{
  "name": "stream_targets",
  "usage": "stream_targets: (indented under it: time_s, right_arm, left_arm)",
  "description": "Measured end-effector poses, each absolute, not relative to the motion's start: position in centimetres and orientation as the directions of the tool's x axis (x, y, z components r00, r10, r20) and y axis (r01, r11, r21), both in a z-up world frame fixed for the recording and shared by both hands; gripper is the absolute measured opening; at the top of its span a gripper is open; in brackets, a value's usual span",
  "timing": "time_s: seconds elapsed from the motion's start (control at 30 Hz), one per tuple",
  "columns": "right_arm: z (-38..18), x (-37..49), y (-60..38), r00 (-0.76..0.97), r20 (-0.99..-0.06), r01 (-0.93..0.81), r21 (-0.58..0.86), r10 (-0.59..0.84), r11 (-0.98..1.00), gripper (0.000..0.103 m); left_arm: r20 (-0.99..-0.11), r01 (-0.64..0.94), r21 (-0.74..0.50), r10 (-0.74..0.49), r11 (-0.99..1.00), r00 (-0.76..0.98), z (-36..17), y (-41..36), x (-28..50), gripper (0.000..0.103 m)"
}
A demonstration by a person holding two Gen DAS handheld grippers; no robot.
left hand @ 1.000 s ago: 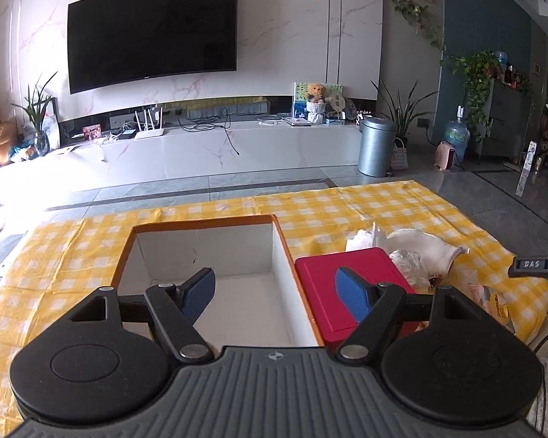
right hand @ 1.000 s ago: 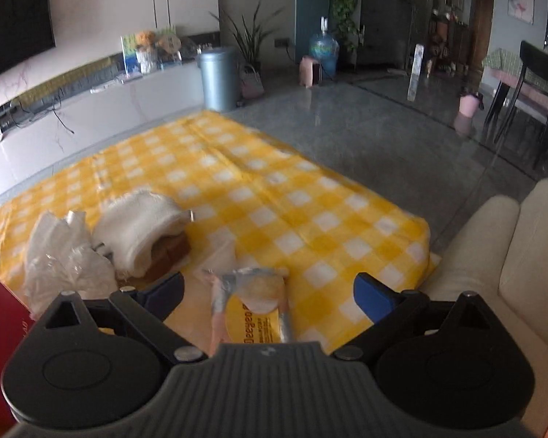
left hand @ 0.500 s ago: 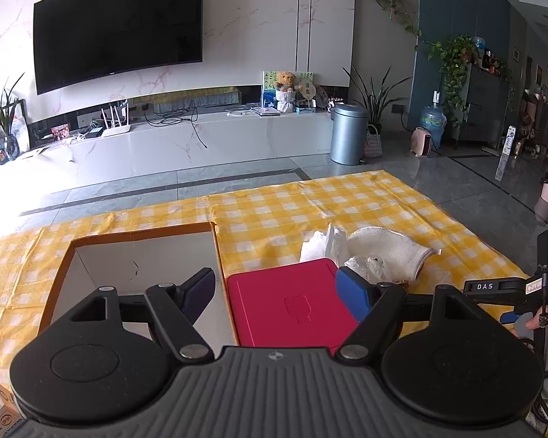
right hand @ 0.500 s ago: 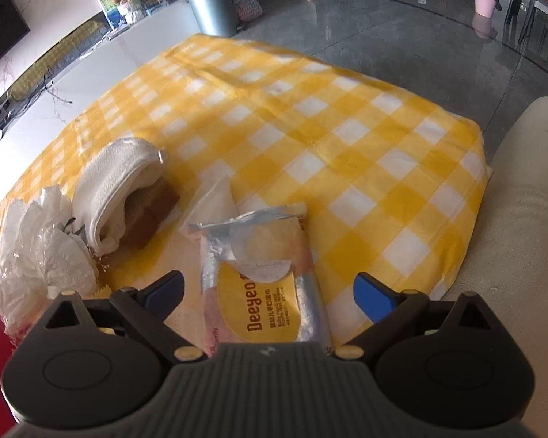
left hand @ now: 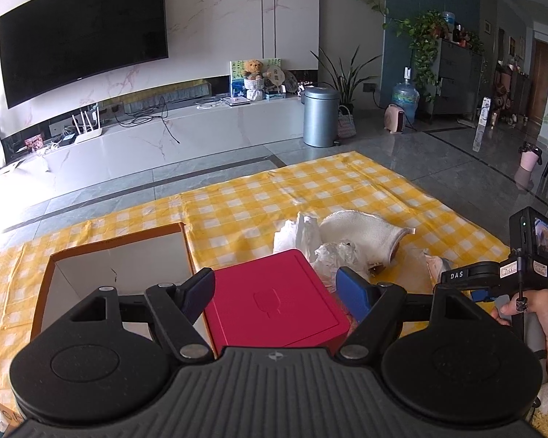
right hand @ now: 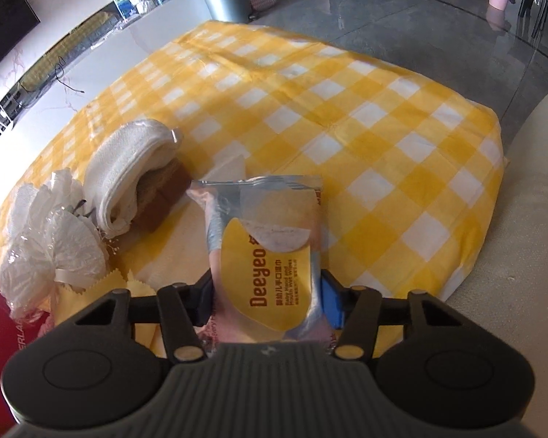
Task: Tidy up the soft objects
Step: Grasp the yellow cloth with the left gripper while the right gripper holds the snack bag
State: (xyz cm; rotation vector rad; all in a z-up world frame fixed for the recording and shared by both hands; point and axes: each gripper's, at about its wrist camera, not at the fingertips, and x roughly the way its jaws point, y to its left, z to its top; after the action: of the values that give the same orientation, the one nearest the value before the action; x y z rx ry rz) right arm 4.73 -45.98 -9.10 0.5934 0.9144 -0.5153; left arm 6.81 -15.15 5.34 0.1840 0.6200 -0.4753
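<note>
My right gripper (right hand: 266, 301) is closing on the wet wipes pack (right hand: 265, 252), lower centre of the right wrist view, lying on the checked tablecloth (right hand: 347, 109). Fingers flank its near end and look to be touching the film. The pack is likely soft, light and slick, so squeeze across the width, not the flap. Left gripper (left hand: 276, 292) is wide open, empty, above the red box (left hand: 274, 310).

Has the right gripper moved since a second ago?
Yes. The right gripper has dropped toward the yellow checked cloth, and its jaws are closing on the wet wipes pack, which now sits between them.
</note>
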Motion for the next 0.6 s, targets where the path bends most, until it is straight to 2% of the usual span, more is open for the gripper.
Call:
stream_targets:
  time_s: [0.13, 0.27, 0.4, 0.6]
  right_arm:
    - [-7.4, 3.2, -45.7, 0.598, -0.783, 0.615, 0.311, -0.172, 0.724, 0.056]
    - [-6.9, 2.7, -46.2, 0.632, -0.759, 0.609, 0.363, -0.155, 0.705, 0.056]
    - [-7.5, 2.9, -46.6, 0.624, -0.770, 0.612, 0.378, -0.130, 0.695, 0.056]
    - [-7.7, 2.5, -47.2, 0.647, -0.753, 0.600, 0.410, -0.115, 0.687, 0.056]
  left_arm:
    - [-0.609, 0.521, 0.079, -0.373, 0.850, 0.700, 5.4, -16.9, 6.7, 0.089]
    - [-0.648, 0.653, 0.178, -0.411, 0.736, 0.641, 5.1, -20.1, 6.9, 0.089]
    - [-0.701, 0.738, 0.174, -0.444, 0.652, 0.558, 4.4, -23.6, 8.1, 0.089]
    - [-0.826, 0.792, 0.160, -0.360, 0.589, 0.435, 0.3, -29.0, 10.5, 0.085]
